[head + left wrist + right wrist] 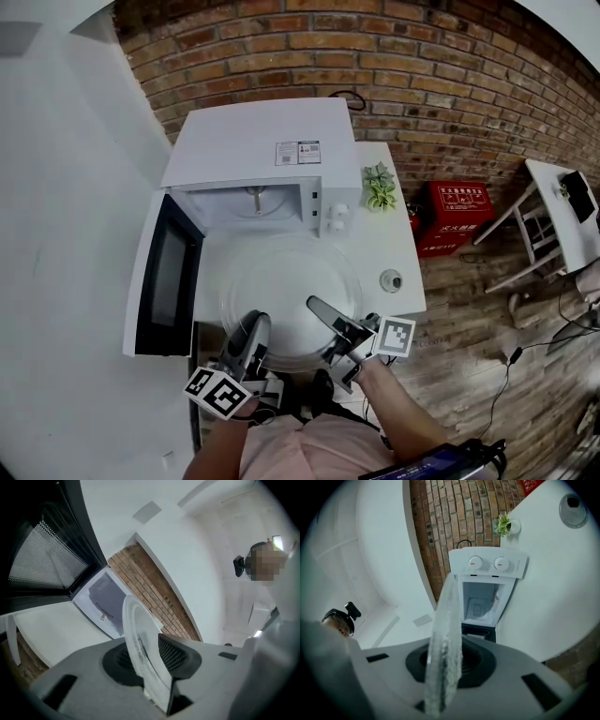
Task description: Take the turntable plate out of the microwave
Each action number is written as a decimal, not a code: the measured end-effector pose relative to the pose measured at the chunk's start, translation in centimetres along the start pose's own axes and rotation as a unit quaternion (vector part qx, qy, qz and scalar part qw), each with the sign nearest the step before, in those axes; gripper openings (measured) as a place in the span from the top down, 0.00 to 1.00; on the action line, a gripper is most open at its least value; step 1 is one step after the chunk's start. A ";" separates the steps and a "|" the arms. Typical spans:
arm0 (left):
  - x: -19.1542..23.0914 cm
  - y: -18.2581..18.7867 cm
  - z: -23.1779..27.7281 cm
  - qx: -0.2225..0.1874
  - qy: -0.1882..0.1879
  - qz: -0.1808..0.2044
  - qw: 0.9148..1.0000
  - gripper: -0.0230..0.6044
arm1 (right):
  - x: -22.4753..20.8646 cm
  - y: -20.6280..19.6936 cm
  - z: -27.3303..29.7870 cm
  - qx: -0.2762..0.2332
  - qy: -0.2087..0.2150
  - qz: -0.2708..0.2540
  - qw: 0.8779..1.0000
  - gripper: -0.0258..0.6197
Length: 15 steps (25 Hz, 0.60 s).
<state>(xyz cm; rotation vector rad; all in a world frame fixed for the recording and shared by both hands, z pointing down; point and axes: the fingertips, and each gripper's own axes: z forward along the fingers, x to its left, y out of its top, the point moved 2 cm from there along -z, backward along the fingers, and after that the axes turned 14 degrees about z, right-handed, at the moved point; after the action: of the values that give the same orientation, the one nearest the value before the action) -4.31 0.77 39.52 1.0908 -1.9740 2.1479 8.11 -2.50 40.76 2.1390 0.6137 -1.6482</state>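
Head view: glass plate point(291, 295), outside the open microwave point(253, 150), above the table point(401, 246), near rim clamped by left gripper point(251, 330) and right gripper point(321, 309); probably heavy, rigid, slick, breakable, so rim grips suit.

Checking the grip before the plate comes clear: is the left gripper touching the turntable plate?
Touching. The left gripper view shows the rim of the turntable plate pinched between the two jaws of the left gripper, both pressed against the glass.
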 end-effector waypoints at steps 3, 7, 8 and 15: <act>0.0 0.0 0.1 0.001 0.001 0.001 1.000 0.79 | -0.2 0.1 -0.1 0.000 -0.003 -0.002 1.000 0.91; 0.1 0.0 0.1 -0.001 0.004 -0.001 1.000 0.79 | 0.0 0.1 0.1 0.003 -0.003 -0.005 1.000 0.91; 0.1 0.0 0.0 -0.002 0.005 -0.001 1.000 0.79 | 0.1 0.1 0.1 0.004 -0.003 -0.008 1.000 0.91; 0.0 0.1 0.0 -0.003 0.007 0.002 1.000 0.79 | 0.2 0.0 0.1 0.006 -0.002 -0.010 1.000 0.91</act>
<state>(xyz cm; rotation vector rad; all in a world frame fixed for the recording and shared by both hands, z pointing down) -4.34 0.81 39.44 1.0693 -1.9778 2.1449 8.04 -2.54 40.49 2.1434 0.6272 -1.6706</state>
